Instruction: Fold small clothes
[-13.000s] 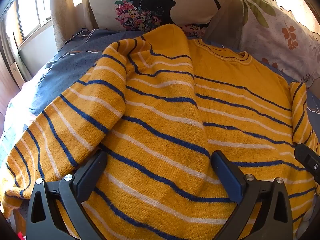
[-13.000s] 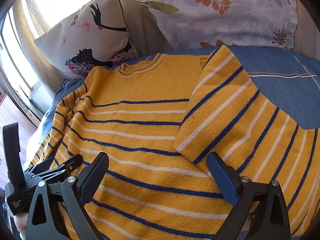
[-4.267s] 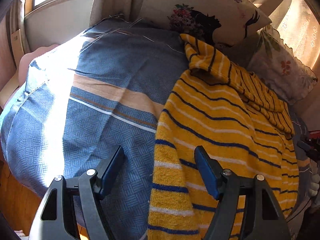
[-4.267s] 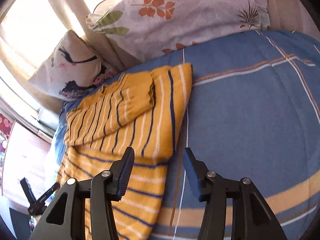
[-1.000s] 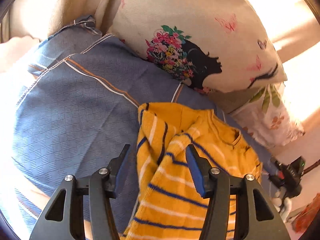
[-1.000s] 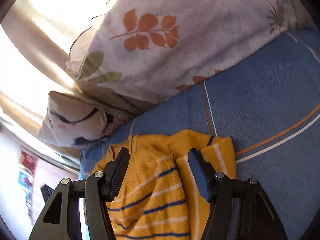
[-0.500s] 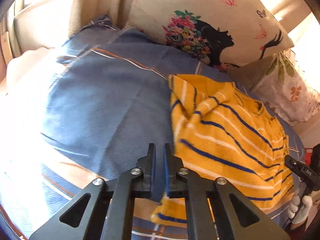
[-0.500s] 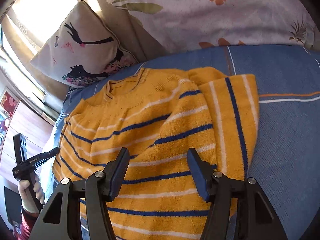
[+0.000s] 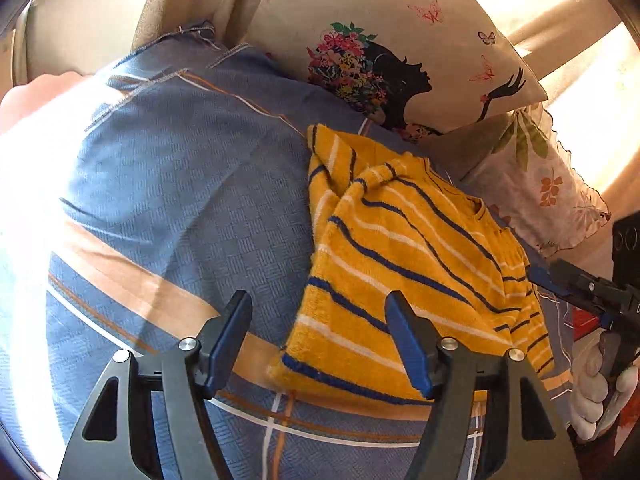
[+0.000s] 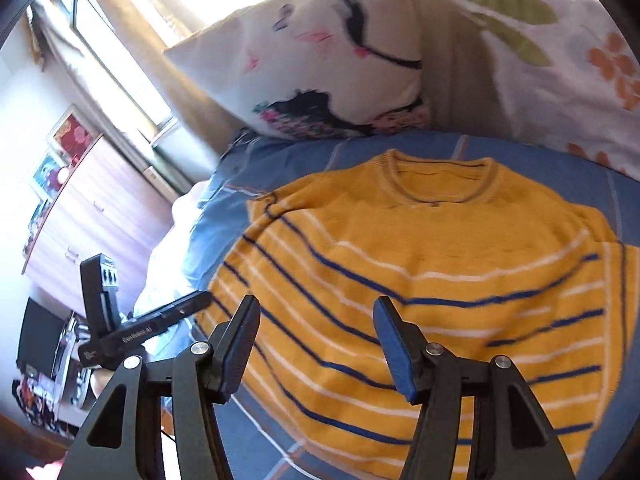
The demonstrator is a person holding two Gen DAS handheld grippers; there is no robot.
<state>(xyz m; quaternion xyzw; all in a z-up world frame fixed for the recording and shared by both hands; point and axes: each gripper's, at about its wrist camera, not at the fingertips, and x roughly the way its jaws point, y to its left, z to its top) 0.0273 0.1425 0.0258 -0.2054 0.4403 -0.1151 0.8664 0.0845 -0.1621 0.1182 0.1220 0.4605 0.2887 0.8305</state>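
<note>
A yellow sweater [image 9: 400,264] with blue and white stripes lies folded on the blue bedspread [image 9: 180,200], neckline toward the pillows. It also shows in the right wrist view [image 10: 420,280], with the collar at the far side. My left gripper [image 9: 320,340] is open and empty, above the sweater's near left corner. My right gripper [image 10: 316,344] is open and empty, above the sweater's near edge. The right gripper also shows at the right edge of the left wrist view [image 9: 580,292]. The left gripper shows at the left in the right wrist view [image 10: 160,320].
A cream pillow [image 9: 400,60] with a black silhouette print and a floral pillow [image 9: 540,184] lean behind the sweater. A window [image 10: 120,60] and wooden drawers [image 10: 88,224] stand to the left of the bed.
My left gripper has opened from shut and pulled back slightly. My right gripper has swung left over the sweater. The sweater lies folded in half, where earlier it was spread out with its sleeves folded in.
</note>
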